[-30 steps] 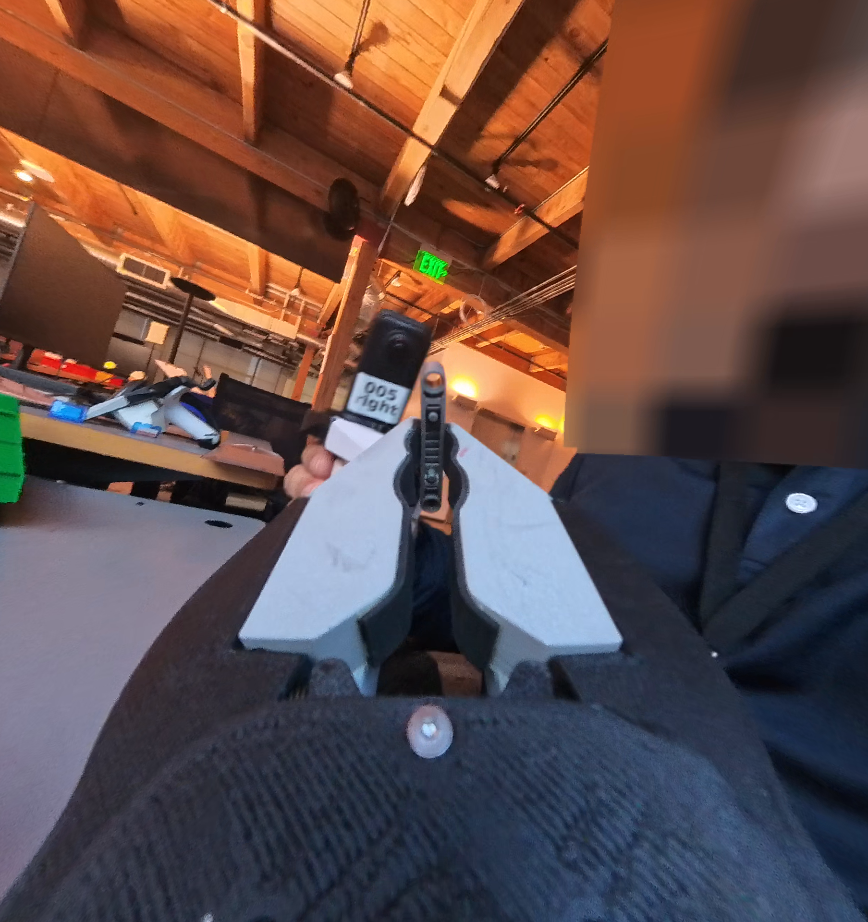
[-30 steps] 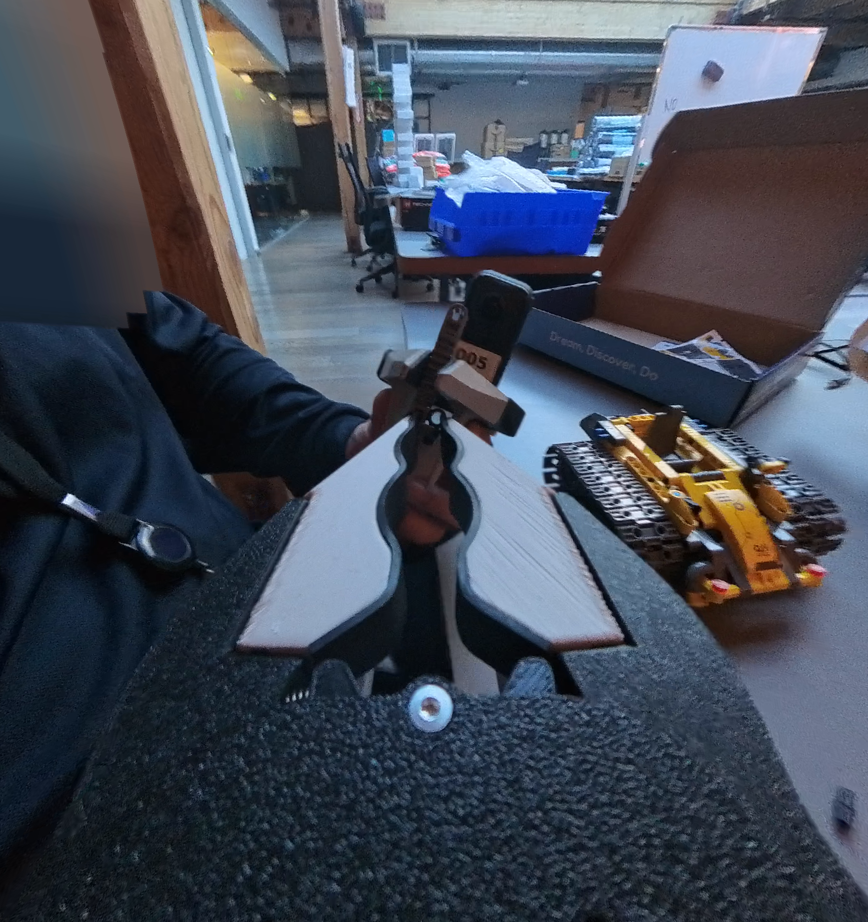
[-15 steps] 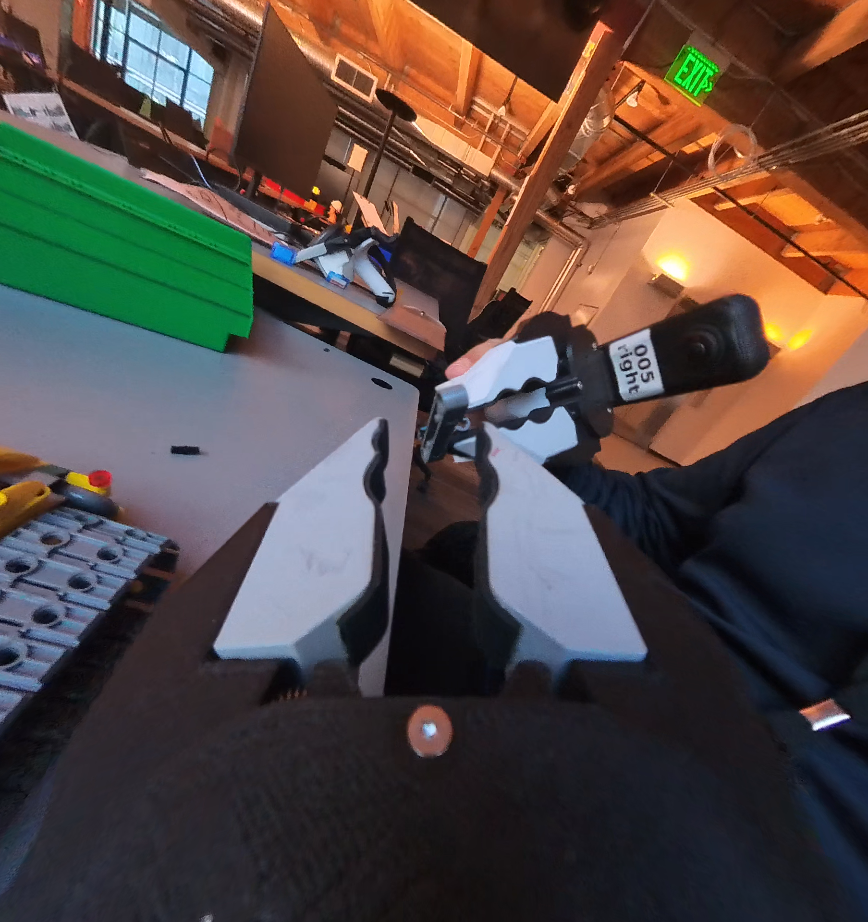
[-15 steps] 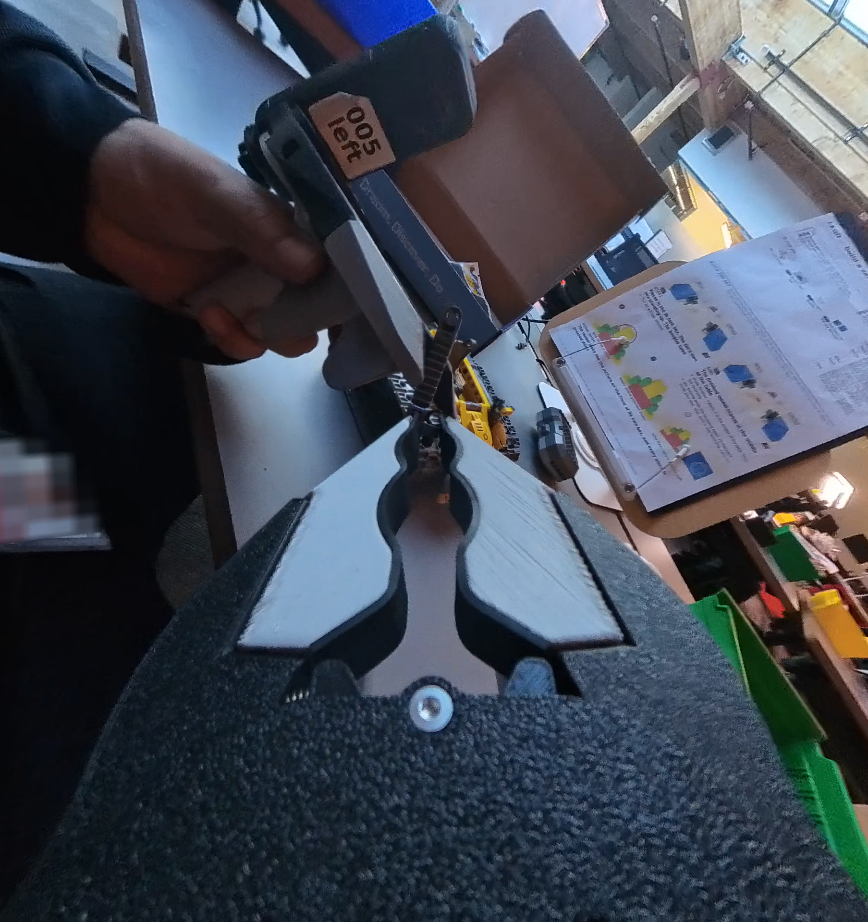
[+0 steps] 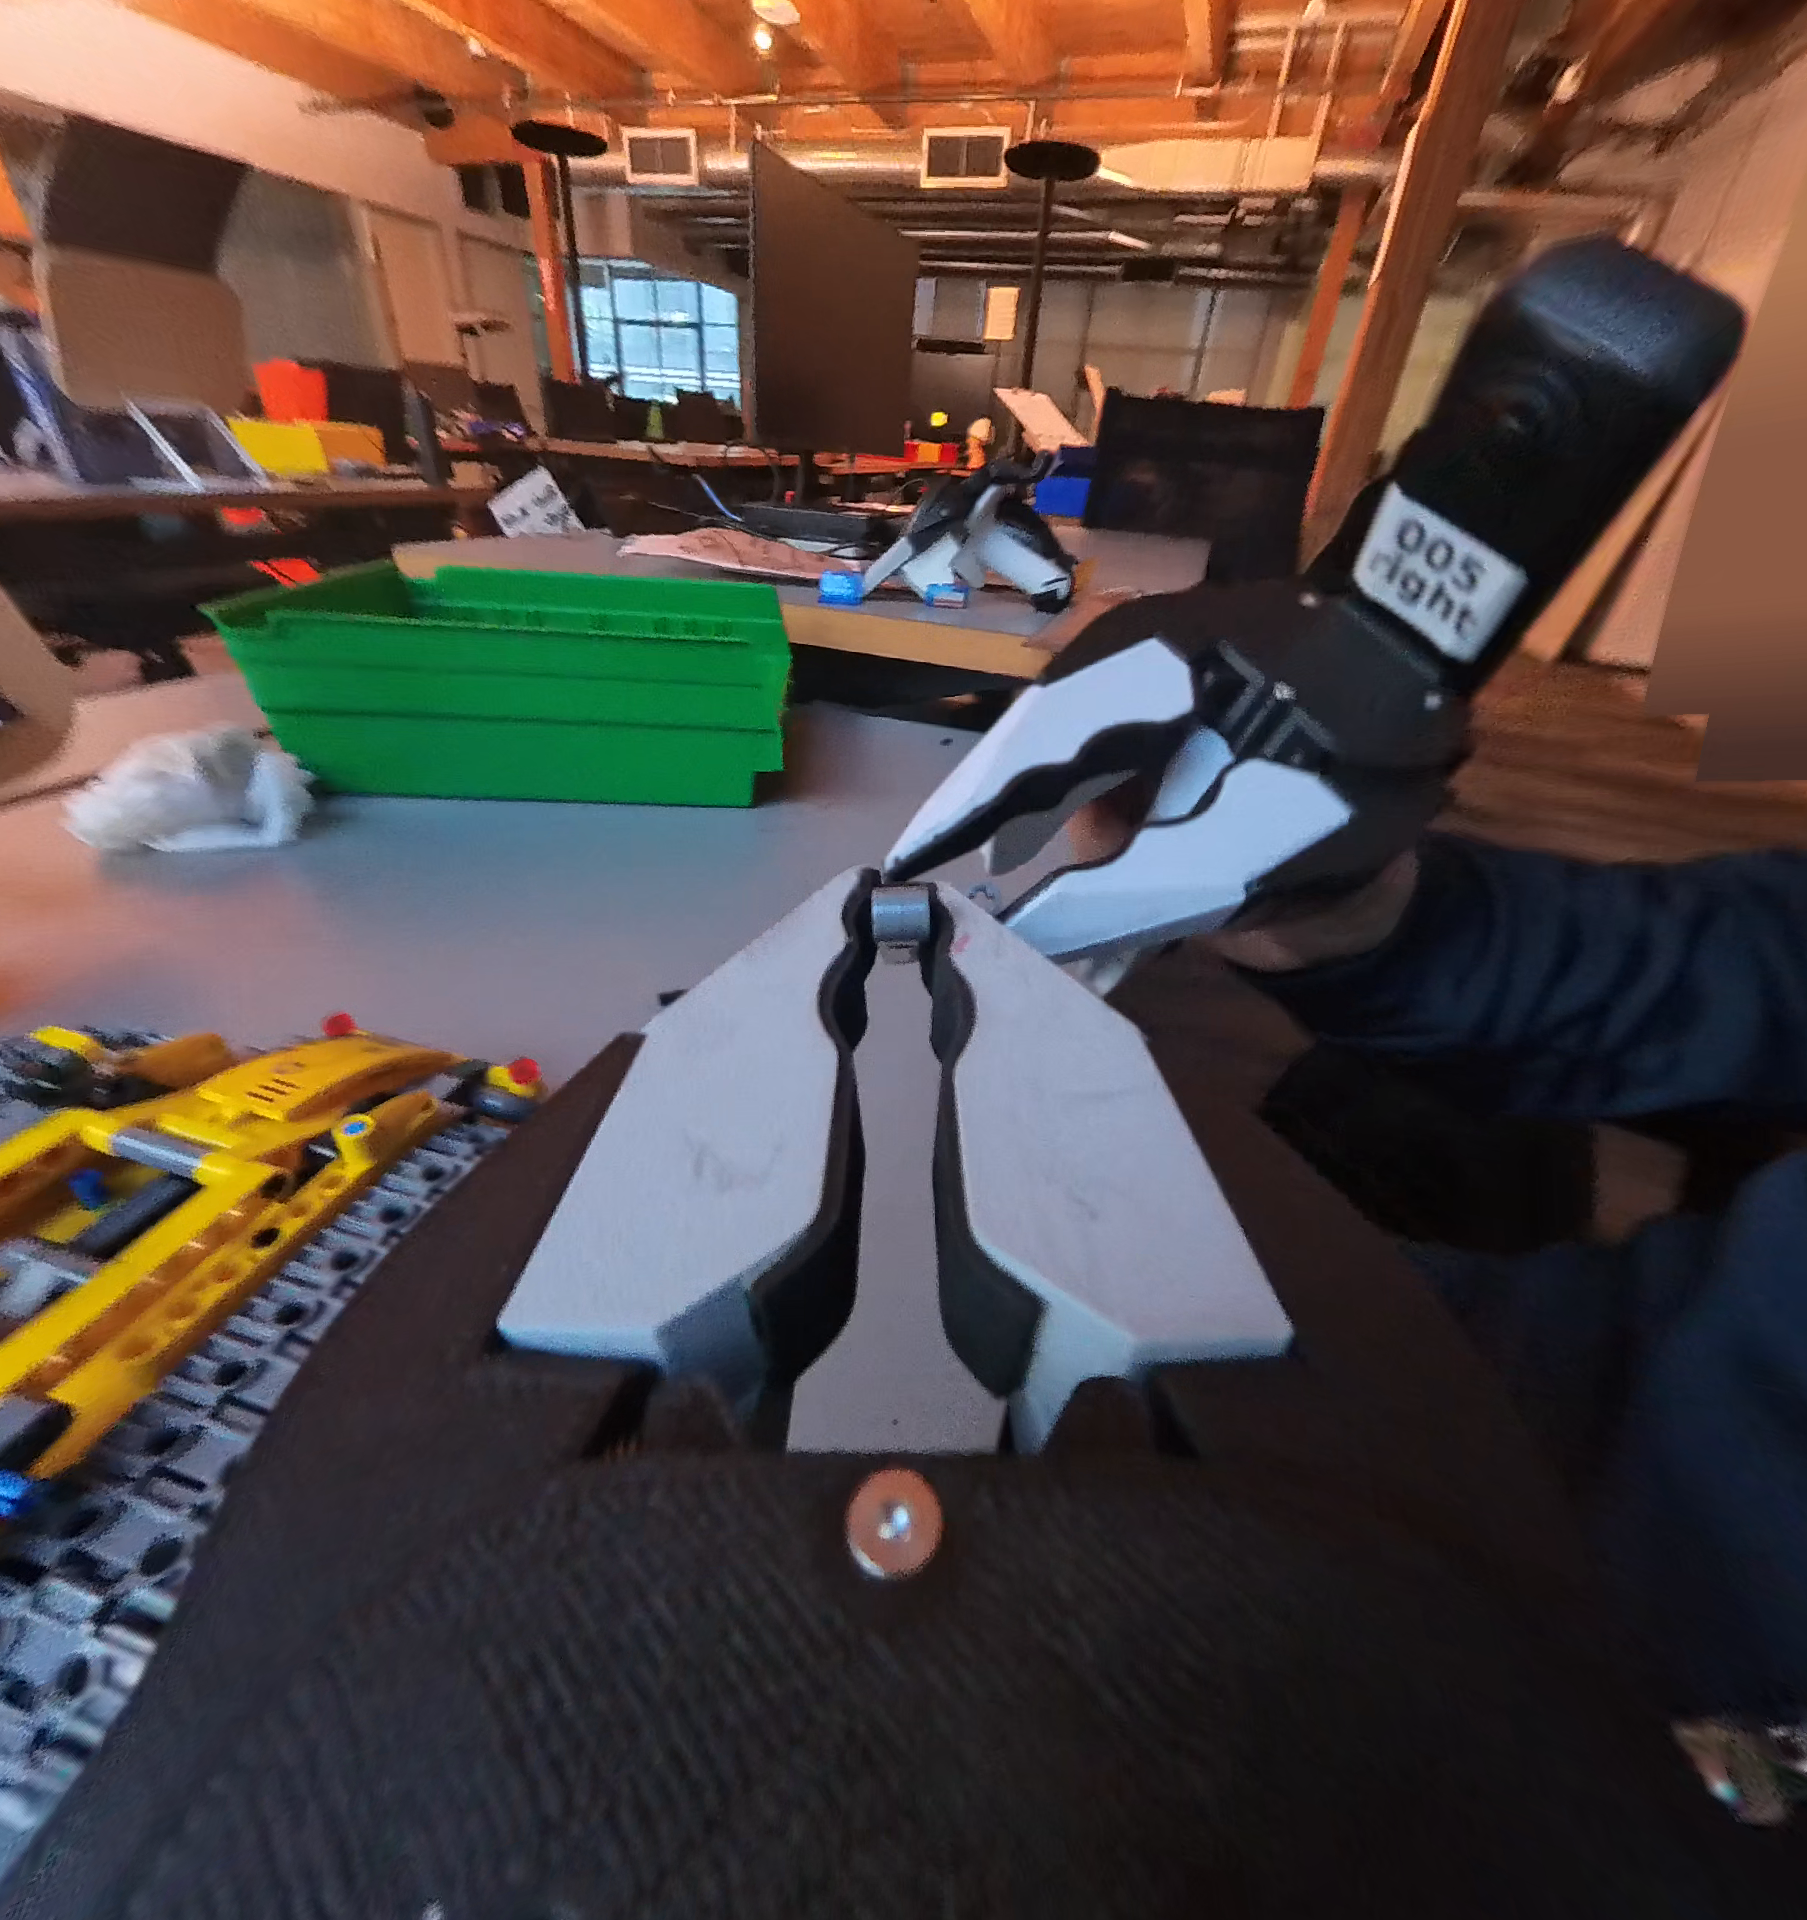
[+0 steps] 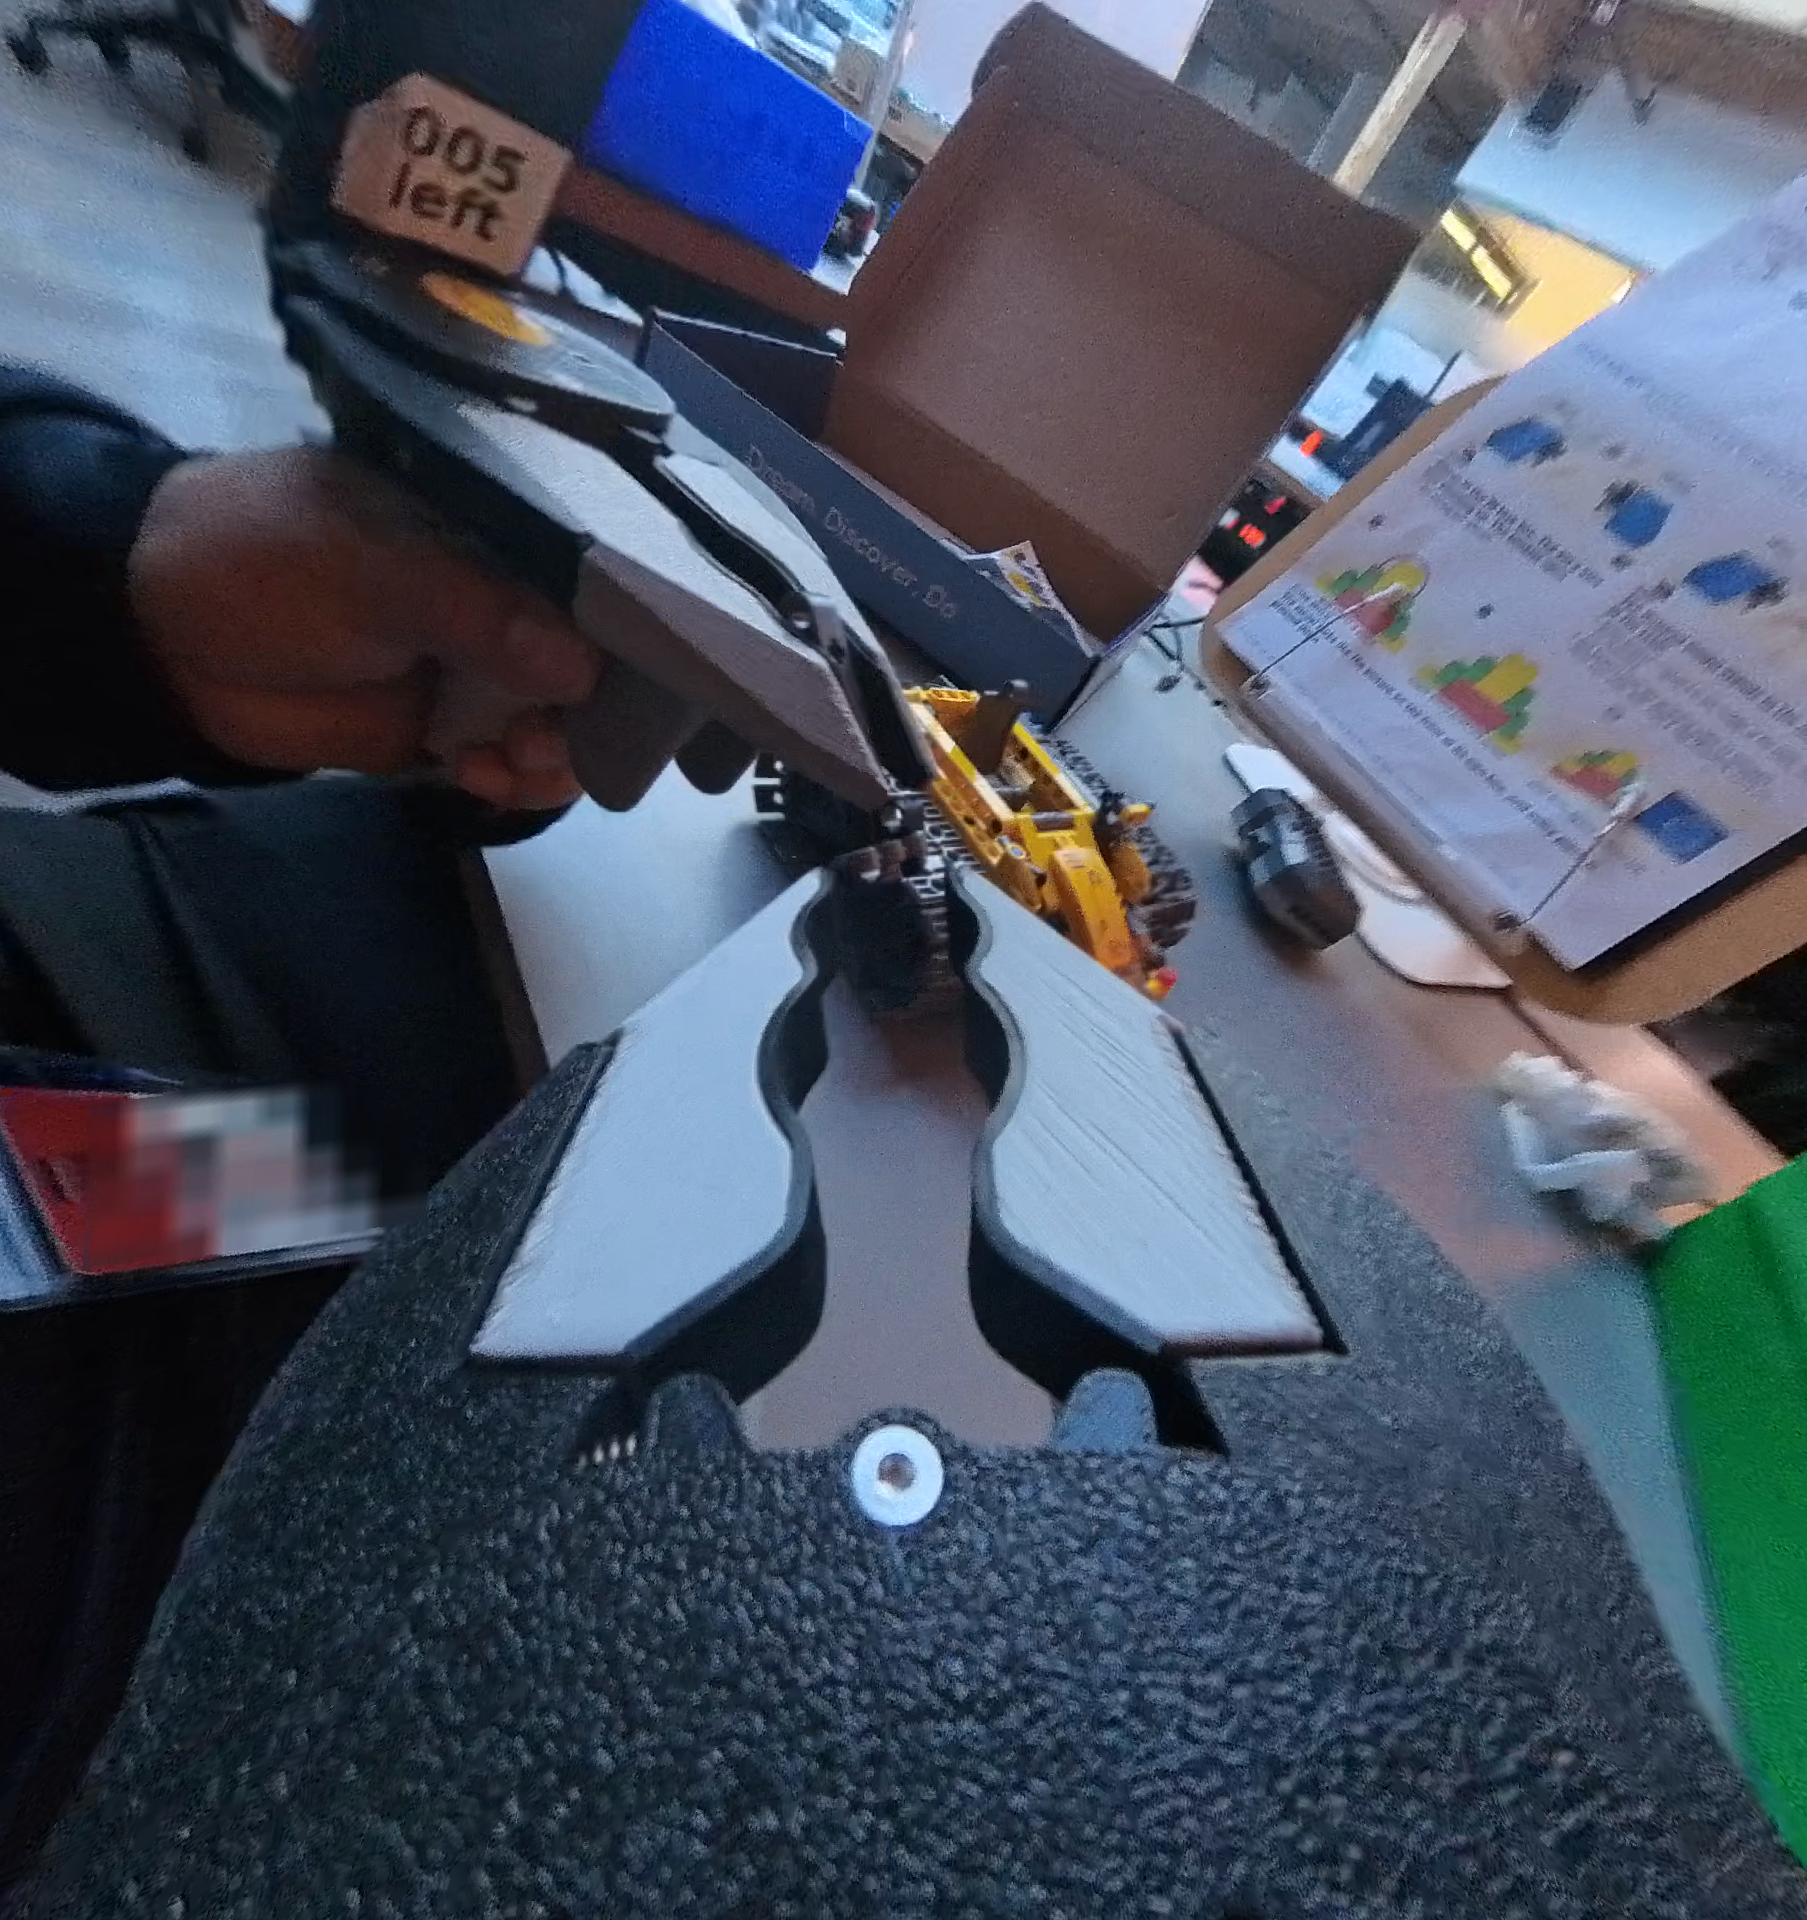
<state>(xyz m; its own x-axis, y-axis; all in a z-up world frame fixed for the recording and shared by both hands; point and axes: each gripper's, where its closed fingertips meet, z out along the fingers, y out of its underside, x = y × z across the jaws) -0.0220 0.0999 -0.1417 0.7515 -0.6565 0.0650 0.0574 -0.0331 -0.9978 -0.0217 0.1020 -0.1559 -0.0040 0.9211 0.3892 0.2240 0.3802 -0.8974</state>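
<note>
Two grippers meet tip to tip over a grey counter [image 5: 483,914]. Left gripper [image 5: 900,914]: fingers pinched on a small grey cylindrical piece [image 5: 900,921] right at the tips, in the air over the near counter edge. Right gripper [image 6: 891,888]: fingers parted, nothing between them; in the left wrist view its tips sit just right of the held piece, can't tell if they touch. Yellow tracked brick-built vehicle [image 5: 140,1195] stands on the counter, near left in the left wrist view, just beyond the fingertips in the right wrist view. Crumpled white wad [image 5: 187,790] lies farther off, touching or just beside a stack of green bins [image 5: 525,675]. In the right wrist view: open brown cardboard box [image 6: 1075,312] with dark base at the far side, blue bin [image 6: 722,145] behind it, tilted board with a printed colour sheet [image 6: 1605,582] on the right, small dark block [image 6: 1294,873] below it on the counter. Room: open workshop, wood-beam ceiling, wooden post at right, black panels, more desks with clutter and another white handheld device [image 5: 982,540] on the next desk, window at the far wall. Both views partly motion-blurred.
</note>
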